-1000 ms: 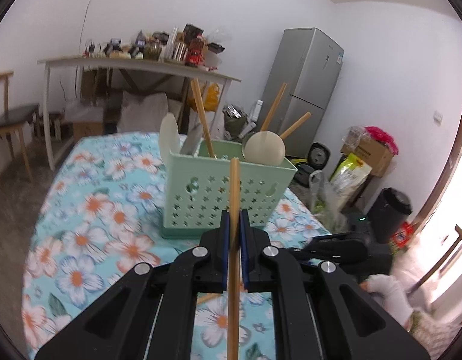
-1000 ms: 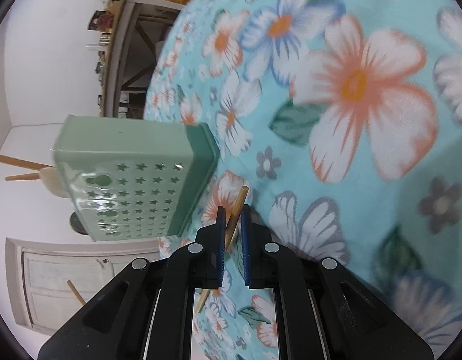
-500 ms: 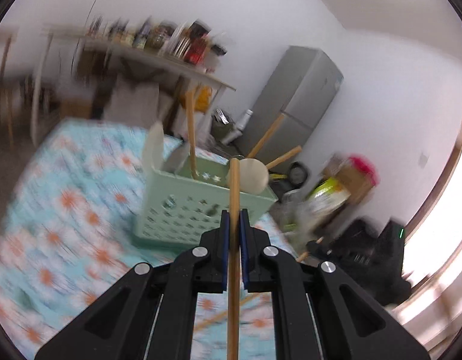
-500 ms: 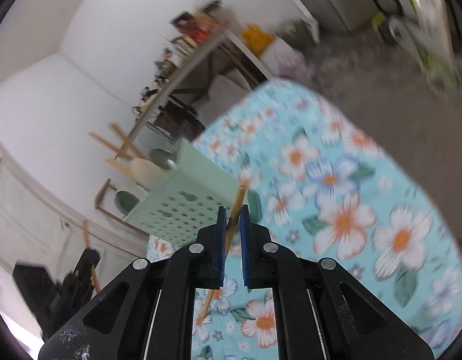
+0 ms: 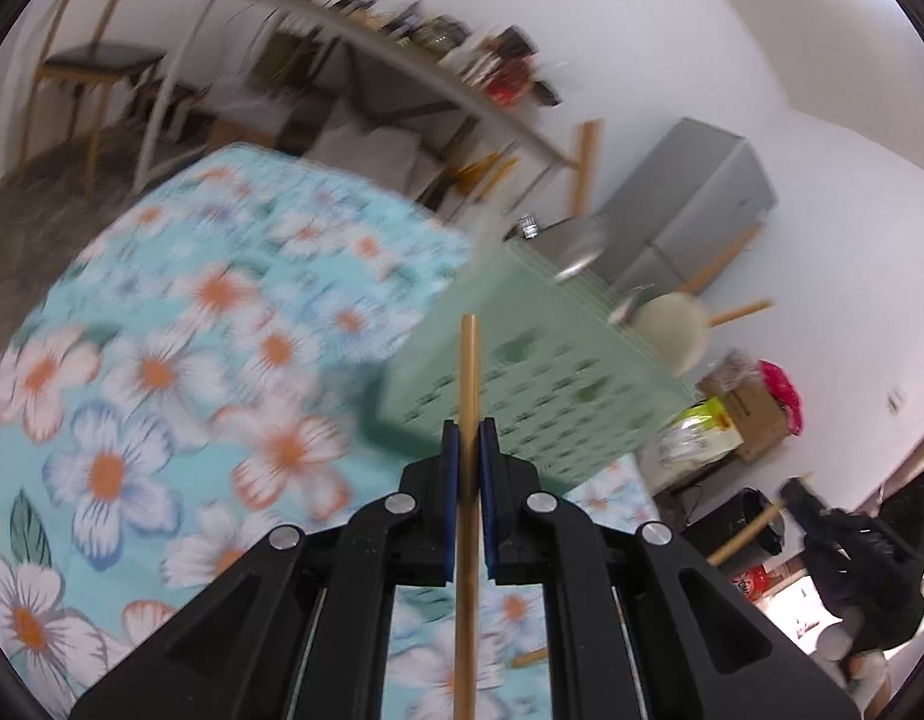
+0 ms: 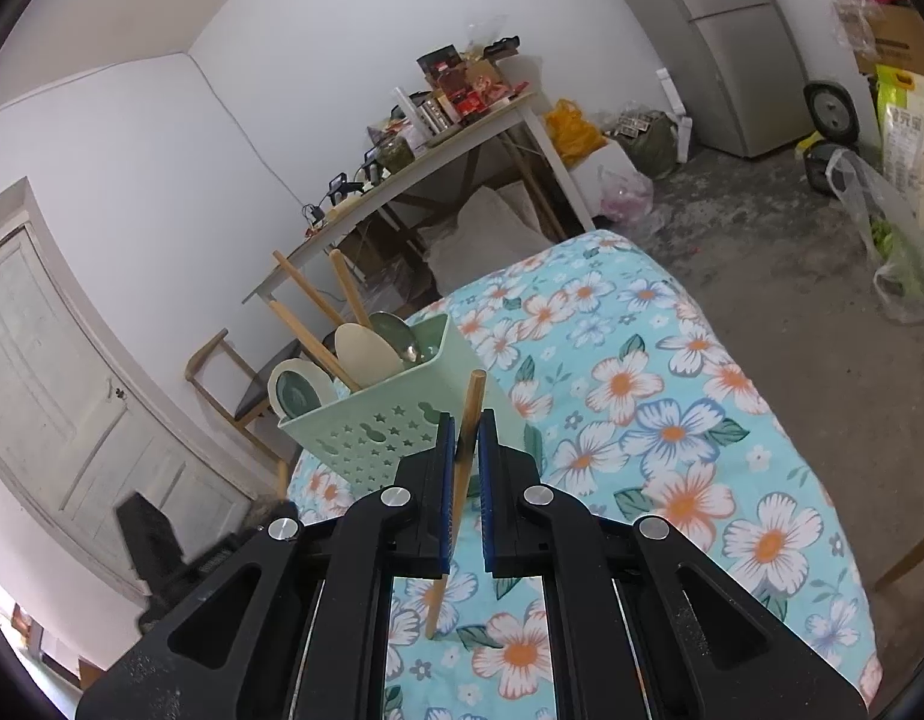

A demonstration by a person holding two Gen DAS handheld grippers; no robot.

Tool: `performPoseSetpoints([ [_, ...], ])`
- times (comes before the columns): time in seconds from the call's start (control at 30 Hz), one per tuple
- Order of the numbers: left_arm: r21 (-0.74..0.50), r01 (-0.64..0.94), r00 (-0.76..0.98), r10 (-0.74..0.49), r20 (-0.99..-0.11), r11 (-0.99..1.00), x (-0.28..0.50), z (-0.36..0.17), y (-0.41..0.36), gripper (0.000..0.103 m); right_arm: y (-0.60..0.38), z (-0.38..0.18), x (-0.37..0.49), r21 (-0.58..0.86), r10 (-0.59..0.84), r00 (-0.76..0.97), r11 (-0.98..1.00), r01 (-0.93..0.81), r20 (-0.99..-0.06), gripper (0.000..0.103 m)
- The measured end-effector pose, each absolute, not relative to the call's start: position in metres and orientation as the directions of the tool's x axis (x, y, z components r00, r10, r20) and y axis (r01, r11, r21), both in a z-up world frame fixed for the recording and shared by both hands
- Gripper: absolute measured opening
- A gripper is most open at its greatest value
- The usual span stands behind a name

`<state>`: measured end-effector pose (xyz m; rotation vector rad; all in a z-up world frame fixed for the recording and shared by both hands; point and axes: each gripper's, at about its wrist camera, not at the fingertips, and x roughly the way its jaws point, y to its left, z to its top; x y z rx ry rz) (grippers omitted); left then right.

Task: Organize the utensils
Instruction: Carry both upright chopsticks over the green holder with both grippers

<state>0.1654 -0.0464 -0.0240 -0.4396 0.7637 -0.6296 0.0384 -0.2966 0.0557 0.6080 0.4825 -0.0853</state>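
- My left hand-held gripper (image 5: 467, 450) is clamped tight on a chopstick (image 5: 467, 396), which runs straight up between the blue pads and pokes out well past the tips.
- My right hand-held gripper (image 6: 464, 447) is likewise closed on a second chopstick (image 6: 469, 414). That one sits at a slant between the pads, its top leaning right and its lower end hanging free above the flowered cloth (image 6: 672, 432) on the worktop.
- The green basket (image 6: 366, 438) stands just ahead and a little left of my right gripper. From my left gripper it lies ahead and to the right, blurred and tilted in view.
- Spoons (image 6: 366, 351) and more wooden sticks already stand in the basket, so I judge the job well along, with these two chopsticks still to go in.
- One more wooden stick (image 5: 531, 657) lies on the cloth below and right of my left gripper.
- A chopstick like this should be light, stiff and smooth. It won't bend or break under the pads, but it is thin and round, so I'd expect it to swivel or slip if pinched loosely.
- My left hold is square and looks sound. My right hold is skewed, so that stick may pivot when I tip it over the basket's rim.
- Gripping near the middle keeps either end from swinging.
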Motion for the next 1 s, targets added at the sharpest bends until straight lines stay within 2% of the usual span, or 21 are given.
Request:
performPoseSetpoints([
  [0.27, -0.553, 0.349, 0.550, -0.643, -0.532, 0.756, 0.171, -0.023, -0.026, 0.006, -0.299, 0.054, 0.040, 0.539, 0.069, 0.883, 0.813, 0.219, -0.464, 0.006],
  [0.5, -0.515, 0.458, 0.572, -0.684, -0.453, 0.724, 0.158, 0.027, -0.033, 0.005, -0.297, 0.055, 0.040, 0.538, 0.083, 0.887, 0.819, 0.200, -0.455, 0.005],
  [0.63, -0.467, 0.546, 0.603, -0.713, -0.358, 0.696, 0.148, 0.070, -0.043, 0.005, -0.292, 0.062, 0.038, 0.520, 0.084, 0.893, 0.835, 0.179, -0.443, 0.005],
  [0.9, -0.350, 0.673, 0.681, -0.731, -0.053, 0.652, 0.139, 0.173, -0.055, 0.005, -0.288, 0.073, 0.034, 0.489, 0.076, 0.901, 0.858, 0.160, -0.428, 0.004],
  [1.0, -0.326, 0.684, 0.696, -0.717, 0.026, 0.652, 0.150, 0.195, -0.065, 0.005, -0.287, 0.074, 0.034, 0.488, 0.080, 0.900, 0.859, 0.156, -0.429, 0.004],
])
